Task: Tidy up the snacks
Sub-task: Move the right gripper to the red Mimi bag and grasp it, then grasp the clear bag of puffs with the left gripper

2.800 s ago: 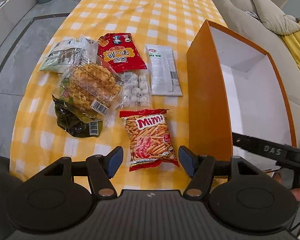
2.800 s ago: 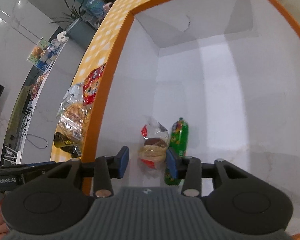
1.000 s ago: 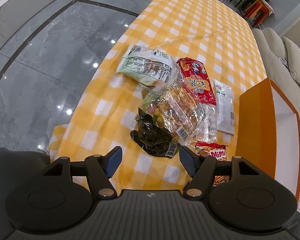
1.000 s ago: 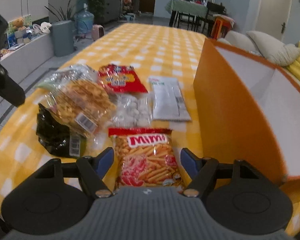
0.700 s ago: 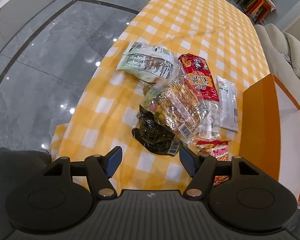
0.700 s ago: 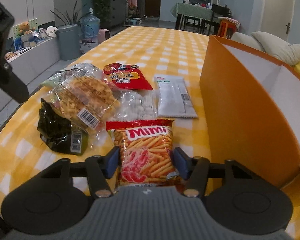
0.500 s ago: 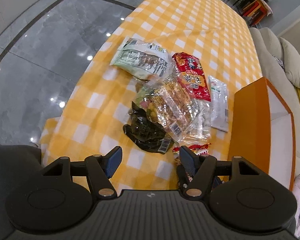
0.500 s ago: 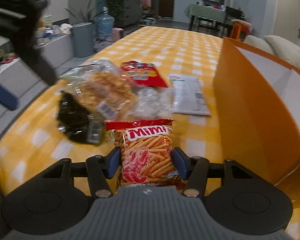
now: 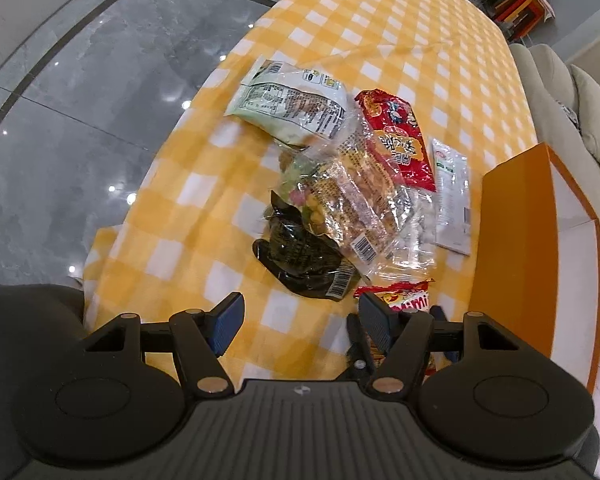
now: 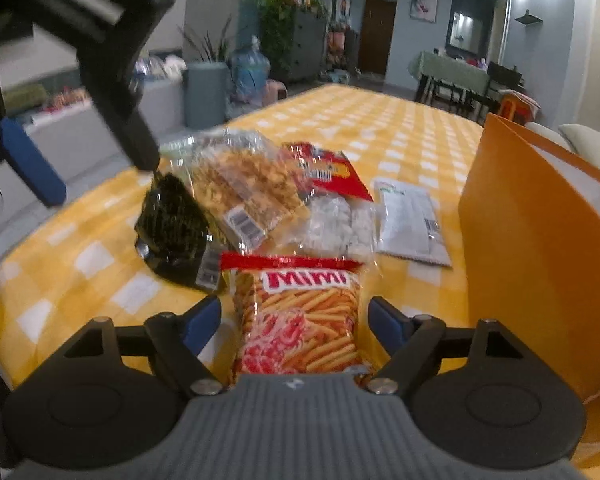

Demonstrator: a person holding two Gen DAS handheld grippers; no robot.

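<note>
Spread wide, my right claw (image 10: 294, 312) straddles the Mimi bag (image 10: 300, 320), pads standing clear of its crinkled edges on both sides; the jaws have just been opening, so nothing is grasped yet. I keep the bag centred between the fingers so that a squeeze would catch it across its narrow width rather than by a corner.

My left claw (image 9: 300, 316) hangs released too, with only checked tablecloth (image 9: 180, 224) between its pads, held off at about 9 o'clock from the pile, I judge so as not to crowd the right one.

From the right wrist view, the remaining snacks lie beyond the Mimi bag: the black packet (image 10: 172, 232) at 10 o'clock, the clear bag of golden snacks (image 10: 244, 184) at 11 and partly overlapping it, the red packet (image 10: 328, 172) and small white candies (image 10: 340, 224) near 12, the flat white sachet (image 10: 410, 220) at 1. The orange box (image 10: 532, 240) stands at 3 o'clock, just beside the Mimi bag, a short carry once gripped.
</note>
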